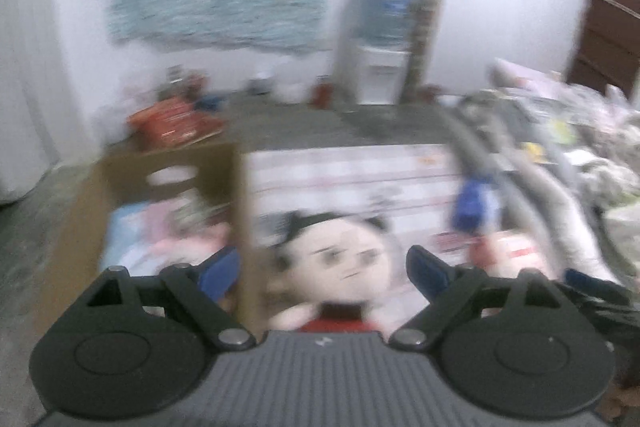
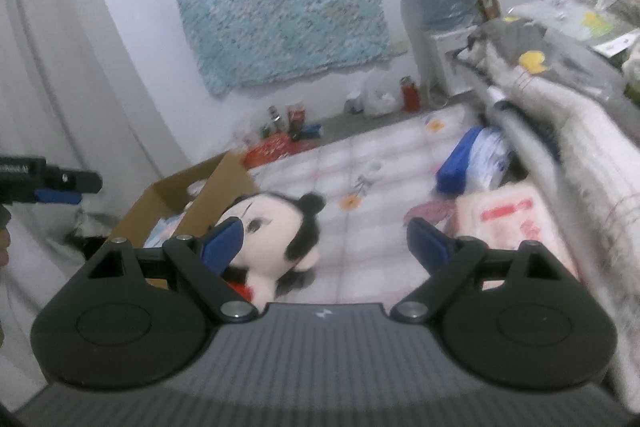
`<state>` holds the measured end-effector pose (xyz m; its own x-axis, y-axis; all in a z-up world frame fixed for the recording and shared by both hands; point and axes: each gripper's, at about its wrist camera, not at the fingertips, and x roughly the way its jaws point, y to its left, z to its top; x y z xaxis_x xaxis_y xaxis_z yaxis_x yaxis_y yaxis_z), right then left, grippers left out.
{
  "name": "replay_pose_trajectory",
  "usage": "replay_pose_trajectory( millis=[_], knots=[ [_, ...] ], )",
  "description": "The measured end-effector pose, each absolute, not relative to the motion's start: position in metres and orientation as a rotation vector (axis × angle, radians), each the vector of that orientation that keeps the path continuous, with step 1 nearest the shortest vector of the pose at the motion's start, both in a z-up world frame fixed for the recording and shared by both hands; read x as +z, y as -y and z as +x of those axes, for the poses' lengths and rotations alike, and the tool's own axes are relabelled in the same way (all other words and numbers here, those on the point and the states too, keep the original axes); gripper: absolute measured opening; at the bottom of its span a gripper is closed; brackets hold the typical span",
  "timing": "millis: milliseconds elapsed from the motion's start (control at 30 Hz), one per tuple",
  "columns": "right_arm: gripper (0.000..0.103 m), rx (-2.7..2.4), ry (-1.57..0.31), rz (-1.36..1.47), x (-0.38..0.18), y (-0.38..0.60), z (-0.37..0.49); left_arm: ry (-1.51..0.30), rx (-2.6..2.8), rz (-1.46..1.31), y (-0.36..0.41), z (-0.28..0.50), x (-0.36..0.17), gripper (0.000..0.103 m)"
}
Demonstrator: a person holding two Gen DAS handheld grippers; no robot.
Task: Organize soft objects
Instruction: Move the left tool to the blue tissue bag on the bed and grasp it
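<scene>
1. Plush doll with black ears, pale face and red outfit is lying on the checked pink-and-white floor mat, just beside the right wall of the open brown cardboard box that is standing at the mat's left edge.
2. Right tool is hovering over the mat with its blue pads spread wide and nothing between them; the doll's head is showing just past its left pad, not pinched.
3. Left tool is likewise standing wide open and gripping nothing, looking down on the doll's face from above; its view is blurred, so finer detail is hard to read.
4. Inside the box some pale blue and pink soft items are already resting, so part of the sorting appears to be done; what exactly they are cannot be told.
5. Still waiting on the mat are the doll, a blue soft case near the bed's edge, and a white bag with red printing beside it.
6. Judging by this, the work is sitting somewhere in the middle, with the doll looking like the next piece to go into the box.
</scene>
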<state>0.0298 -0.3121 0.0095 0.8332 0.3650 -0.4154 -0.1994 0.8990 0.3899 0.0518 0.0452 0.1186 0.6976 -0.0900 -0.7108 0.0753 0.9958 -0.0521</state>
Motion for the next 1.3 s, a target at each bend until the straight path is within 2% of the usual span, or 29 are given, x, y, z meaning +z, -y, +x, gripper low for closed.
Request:
replay_pose_trajectory(
  millis=[267,600,1067,1167,1200,1300],
  knots=[
    [0.089,0.227,-0.444,0.312,-0.005,0.332,0.059,-0.826,-0.34,0.015,0.07,0.13,0.102,0.092],
    [0.089,0.192,-0.46,0.343,-0.059,0.365,0.095,-0.952,-0.509,0.099,0.193,0.235,0.004,0.092],
    [0.089,0.214,-0.456,0.349,-0.09,0.377,0.108,-1.067,-0.617,0.185,0.275,0.296,-0.093,0.098],
    [0.089,0.212,-0.45,0.346,-0.091,0.377,0.108,-1.065,-0.589,0.234,0.282,0.301,-0.105,0.091],
    [0.089,0.21,-0.451,0.348,-0.092,0.378,0.109,-1.08,-0.584,0.243,0.284,0.304,-0.11,0.085],
    [0.089,0.207,-0.454,0.36,-0.093,0.38,0.109,-1.135,-0.554,0.239,0.284,0.311,-0.122,0.083]
  ],
)
